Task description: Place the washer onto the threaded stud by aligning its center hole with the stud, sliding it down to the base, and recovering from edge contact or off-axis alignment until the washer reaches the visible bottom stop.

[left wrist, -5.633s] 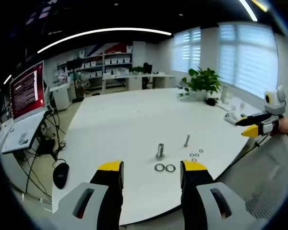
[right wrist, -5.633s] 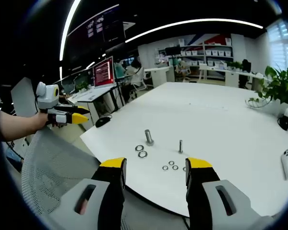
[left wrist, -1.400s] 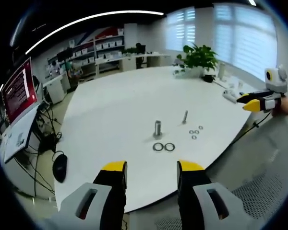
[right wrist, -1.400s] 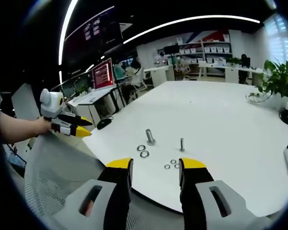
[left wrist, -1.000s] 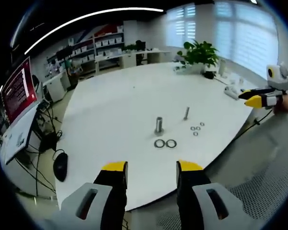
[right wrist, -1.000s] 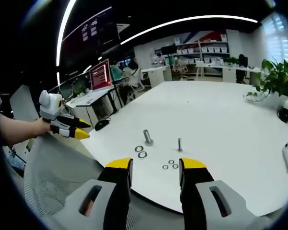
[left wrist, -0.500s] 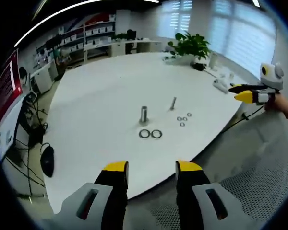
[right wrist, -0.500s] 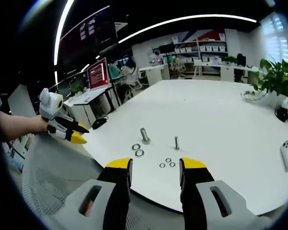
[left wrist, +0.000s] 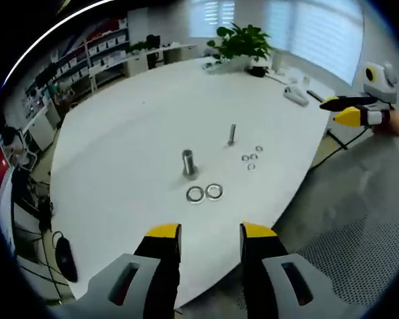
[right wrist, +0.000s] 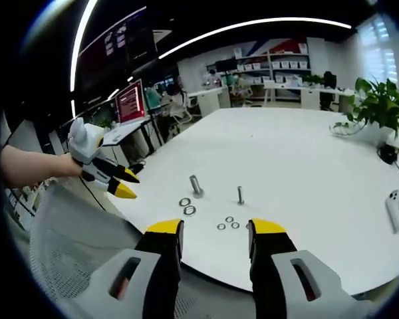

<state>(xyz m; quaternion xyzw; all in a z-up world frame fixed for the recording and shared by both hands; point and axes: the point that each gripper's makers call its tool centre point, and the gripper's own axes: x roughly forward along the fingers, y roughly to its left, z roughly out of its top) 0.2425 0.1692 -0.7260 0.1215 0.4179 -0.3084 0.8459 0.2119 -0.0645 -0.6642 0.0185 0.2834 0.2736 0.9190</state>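
Note:
On the white table (left wrist: 120,133) a thick threaded stud (left wrist: 189,163) stands upright, with two large washers (left wrist: 205,193) lying flat just in front of it. A thinner stud (left wrist: 231,134) stands to its right beside several small washers (left wrist: 251,159). My left gripper (left wrist: 209,232) hovers off the table's near edge, open and holding nothing. In the right gripper view the thick stud (right wrist: 196,186), the large washers (right wrist: 187,207) and the small washers (right wrist: 227,222) lie ahead of my right gripper (right wrist: 215,229), which is open and holds nothing. The left gripper (right wrist: 120,183) hangs at the table's left edge in a hand.
A grey mesh chair back (left wrist: 346,246) sits between me and the table (right wrist: 73,252). A potted plant (left wrist: 239,41) and a white controller (right wrist: 394,207) rest at the table's far side. The right gripper (left wrist: 356,109) hangs beyond the right edge. Desks and monitors stand behind.
The left gripper has risen and tipped down over the table, coming nearer its edge. Both grippers' jaws stand narrower than 5.6 s ago. The studs and washers have not moved.

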